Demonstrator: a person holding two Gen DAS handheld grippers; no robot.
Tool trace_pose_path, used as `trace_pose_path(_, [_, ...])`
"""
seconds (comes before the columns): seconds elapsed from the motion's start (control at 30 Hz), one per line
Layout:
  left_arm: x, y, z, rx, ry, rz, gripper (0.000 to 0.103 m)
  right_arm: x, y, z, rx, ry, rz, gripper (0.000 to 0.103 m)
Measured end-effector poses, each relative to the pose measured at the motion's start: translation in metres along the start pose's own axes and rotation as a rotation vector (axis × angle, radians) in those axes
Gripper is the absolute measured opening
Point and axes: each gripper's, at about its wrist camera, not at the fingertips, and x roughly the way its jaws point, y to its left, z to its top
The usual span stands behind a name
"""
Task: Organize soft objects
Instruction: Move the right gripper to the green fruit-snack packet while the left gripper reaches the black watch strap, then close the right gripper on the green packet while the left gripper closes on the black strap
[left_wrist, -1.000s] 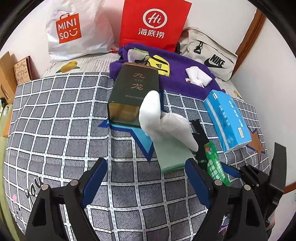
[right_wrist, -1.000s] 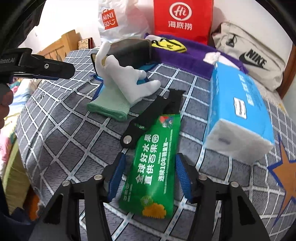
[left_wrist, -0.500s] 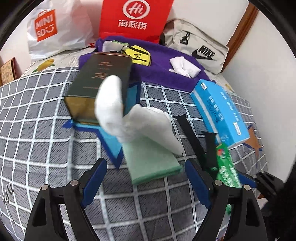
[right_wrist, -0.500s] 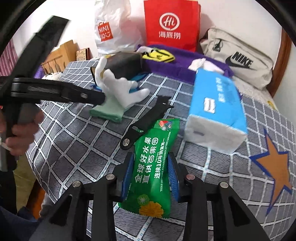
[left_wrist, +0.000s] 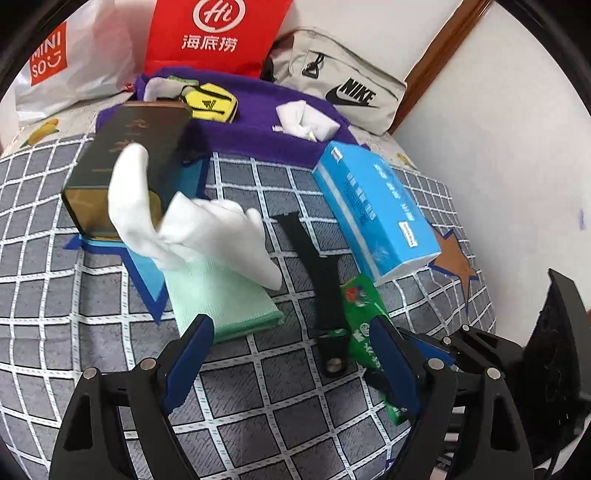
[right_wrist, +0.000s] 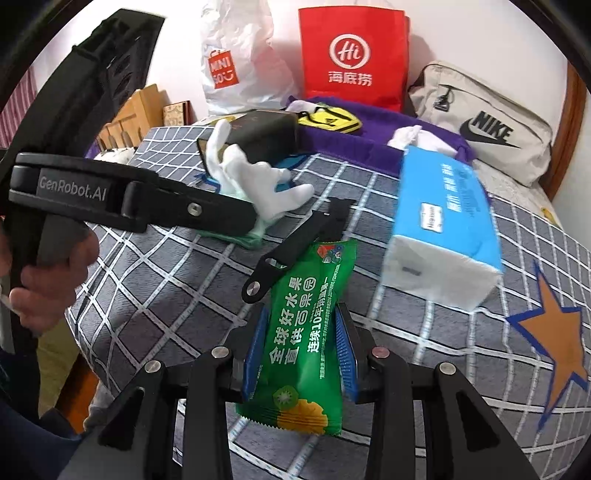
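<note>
**Bed inventory: soft items and both grippers**

1. Left gripper (left_wrist: 291, 350): I see its jaws spread wide, holding nothing, hovering over the near part of the checked bedspread (left_wrist: 55, 295). The cuff of the glove lies between its blue pads (left_wrist: 188, 350).
2. Dark green box (left_wrist: 129, 162): lies flat toward the left of the bedspread, long side running to the far edge.
3. White glove with pale green cuff (left_wrist: 207, 251): rests against the box's near end, one finger standing up, cuff toward me.
4. Black strap (left_wrist: 317, 273): lies just right of the glove, its lower end touching the green packet.
5. Green snack packet (right_wrist: 299, 332): right of the strap, near the front edge. The right gripper (right_wrist: 299, 350) pinches it, blue pads pressed to both long sides.
6. Blue tissue pack (left_wrist: 373, 210): right of the packet, toward the right edge of the bedspread.
7. Purple towel (left_wrist: 258, 136): along the far edge, carrying a yellow pouch (left_wrist: 210, 101) and crumpled white tissue (left_wrist: 306, 120).
8. Against the wall: white Miniso bag (left_wrist: 62, 62), red Hi bag (left_wrist: 218, 33), beige Nike bag (left_wrist: 343, 96).
</note>
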Motion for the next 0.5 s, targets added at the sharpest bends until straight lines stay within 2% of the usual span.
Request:
trace_pose_path(0.07, [0.007,0.000,-0.001,0.000,0.019,0.018,0.083,0.003,0.005,0.000,-0.011,-0.004,0.002,0.036])
trace_pose_path(0.23, [0.017,-0.003,-0.004,0.028,0.037,0.035,0.072,0.002,0.015,0.000,-0.022,-0.016,0.042,0.036])
trace_pose_path(0.37, [0.019,-0.003,-0.004,0.044,0.043,0.047,0.057,-0.001,0.022,0.001,-0.037,-0.034,0.056,0.035])
trace_pose_path(0.43, [0.019,-0.001,-0.004,0.040,0.044,0.055,0.048,-0.003,0.023,0.002,-0.043,-0.047,0.067,0.022])
trace_pose_path(0.5, [0.020,0.001,-0.004,0.047,0.045,0.070,0.043,-0.001,0.022,0.003,-0.041,-0.038,0.065,0.021])
